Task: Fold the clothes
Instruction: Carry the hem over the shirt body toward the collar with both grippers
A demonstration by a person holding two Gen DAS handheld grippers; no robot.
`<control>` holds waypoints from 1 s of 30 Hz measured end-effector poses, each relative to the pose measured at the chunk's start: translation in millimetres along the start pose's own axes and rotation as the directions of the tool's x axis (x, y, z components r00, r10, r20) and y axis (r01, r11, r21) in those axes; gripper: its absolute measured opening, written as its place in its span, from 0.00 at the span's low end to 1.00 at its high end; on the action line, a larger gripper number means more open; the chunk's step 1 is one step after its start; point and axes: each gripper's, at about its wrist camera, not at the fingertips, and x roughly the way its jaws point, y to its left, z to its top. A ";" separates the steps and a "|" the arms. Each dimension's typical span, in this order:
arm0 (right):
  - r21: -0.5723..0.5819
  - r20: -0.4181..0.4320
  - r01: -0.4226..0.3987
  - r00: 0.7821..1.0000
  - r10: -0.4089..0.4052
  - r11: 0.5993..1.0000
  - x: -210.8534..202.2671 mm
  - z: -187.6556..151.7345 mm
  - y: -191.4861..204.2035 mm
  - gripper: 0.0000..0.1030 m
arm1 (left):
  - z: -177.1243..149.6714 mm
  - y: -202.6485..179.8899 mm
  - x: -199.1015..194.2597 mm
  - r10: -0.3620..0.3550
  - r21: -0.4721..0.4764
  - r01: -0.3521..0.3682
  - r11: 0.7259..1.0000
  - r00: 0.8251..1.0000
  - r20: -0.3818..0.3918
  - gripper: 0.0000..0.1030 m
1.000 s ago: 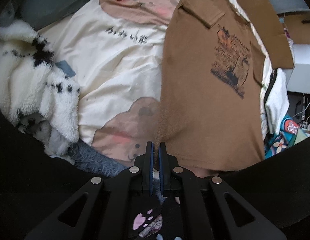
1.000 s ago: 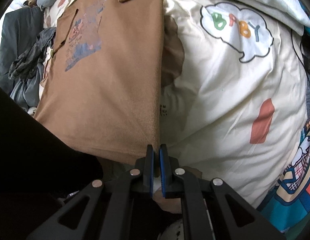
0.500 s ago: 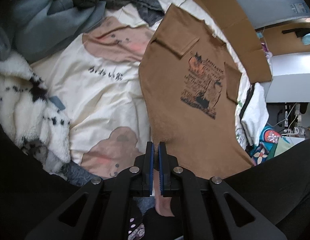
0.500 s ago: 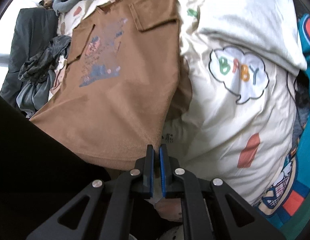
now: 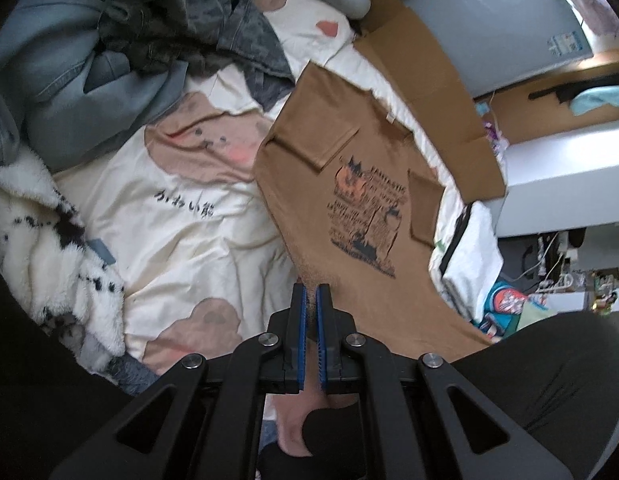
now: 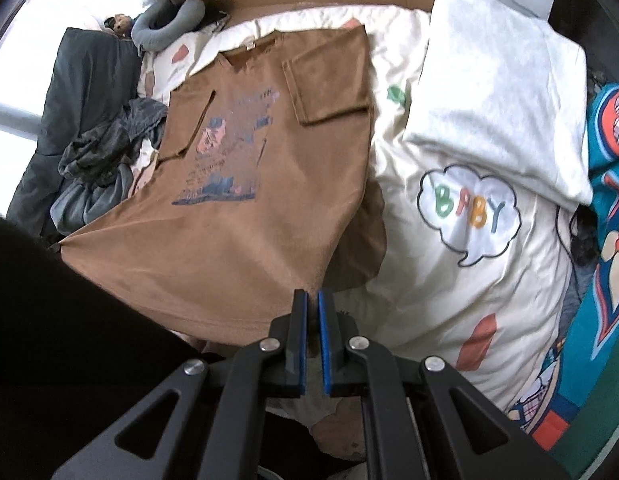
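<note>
Brown T-shirt [image 6: 269,208], sleeves folded inward, hem corners pinched, lifted

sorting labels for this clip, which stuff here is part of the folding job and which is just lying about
In the job:
- brown t-shirt, sleeves folded in
- left claw, shut on its hem corner
- right claw, shut on the other corner

Lying about:
- denim and grey clothes pile
- spotted fluffy blanket
- white pillow
- cardboard

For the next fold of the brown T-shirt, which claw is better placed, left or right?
Neither alone, probably. The left claw and the right claw each pinch a bottom corner of the brown T-shirt, with both sleeves already folded in. They would likely carry the hem toward the collar together.
</note>
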 end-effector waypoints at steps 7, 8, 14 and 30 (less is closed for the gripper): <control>-0.024 0.043 -0.018 0.999 0.019 1.000 -22.2 23.3 6.2 0.05 | 10.6 -3.2 -6.5 -0.023 -0.017 0.024 1.000 0.999 0.031 0.04; -0.026 0.046 -0.021 0.999 0.022 0.999 -23.3 26.5 6.7 0.05 | 12.1 -3.1 -6.3 -0.024 -0.020 0.025 0.999 0.999 0.032 0.04; -0.040 0.064 -0.047 0.997 0.050 0.998 -24.4 43.9 10.9 0.05 | 27.0 -7.8 -9.6 -0.004 -0.023 0.005 1.000 0.999 0.045 0.04; -0.018 0.106 -0.065 0.992 0.066 0.998 -25.5 81.3 14.5 0.05 | 73.1 -16.5 8.6 -0.011 -0.006 0.011 1.000 1.000 0.022 0.04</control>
